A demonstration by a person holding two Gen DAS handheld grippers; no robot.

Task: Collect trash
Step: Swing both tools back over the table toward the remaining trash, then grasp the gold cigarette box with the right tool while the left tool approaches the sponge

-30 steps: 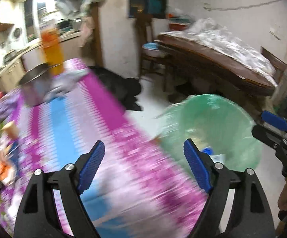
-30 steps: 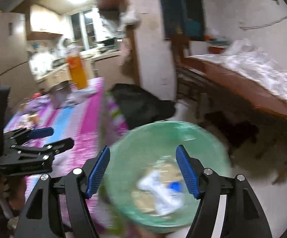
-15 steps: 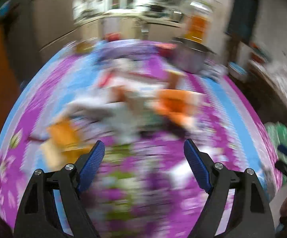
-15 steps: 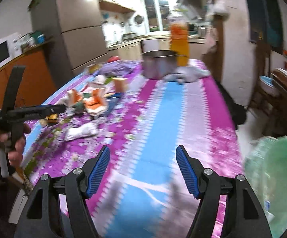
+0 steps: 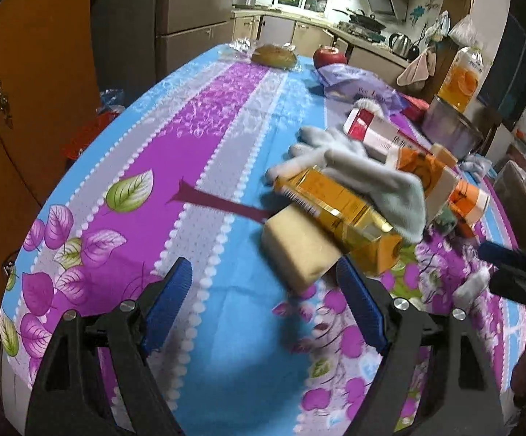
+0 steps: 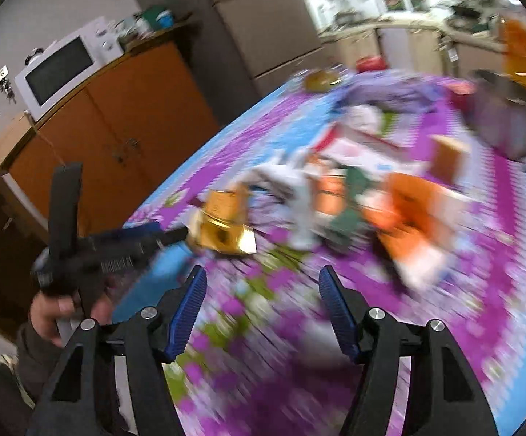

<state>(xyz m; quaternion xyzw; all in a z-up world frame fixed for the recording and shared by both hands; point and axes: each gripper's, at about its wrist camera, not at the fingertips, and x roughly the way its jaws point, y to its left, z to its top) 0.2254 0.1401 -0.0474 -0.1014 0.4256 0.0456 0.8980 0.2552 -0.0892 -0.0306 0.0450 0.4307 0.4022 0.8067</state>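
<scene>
Litter lies in a heap on the flowered tablecloth [image 5: 204, 167]. In the left wrist view a gold carton [image 5: 339, 207] rests on a beige block [image 5: 299, 250], with a pale glove [image 5: 364, 170] draped over it and orange-and-white cartons [image 5: 441, 185] behind. My left gripper [image 5: 263, 301] is open just short of the beige block, nothing between its pads. The right wrist view is blurred: the gold carton [image 6: 226, 221], glove [image 6: 295, 189] and orange cartons [image 6: 412, 214] lie ahead of my right gripper [image 6: 261, 305], whose jaws are closing on nothing. The left gripper [image 6: 124, 243] shows at its left.
A red apple [image 5: 330, 56], bread roll [image 5: 273, 56], purple bag [image 5: 357, 85], steel pot [image 5: 452, 130] and juice bottle [image 5: 462, 78] stand farther back. Orange cabinets [image 6: 117, 123] with a microwave [image 6: 66, 67] line the left side. The near tablecloth is bare.
Both grippers have swung from the green bin beside the table round to the litter heap on the tablecloth. The bin has left both views. The right jaws have narrowed slightly.
</scene>
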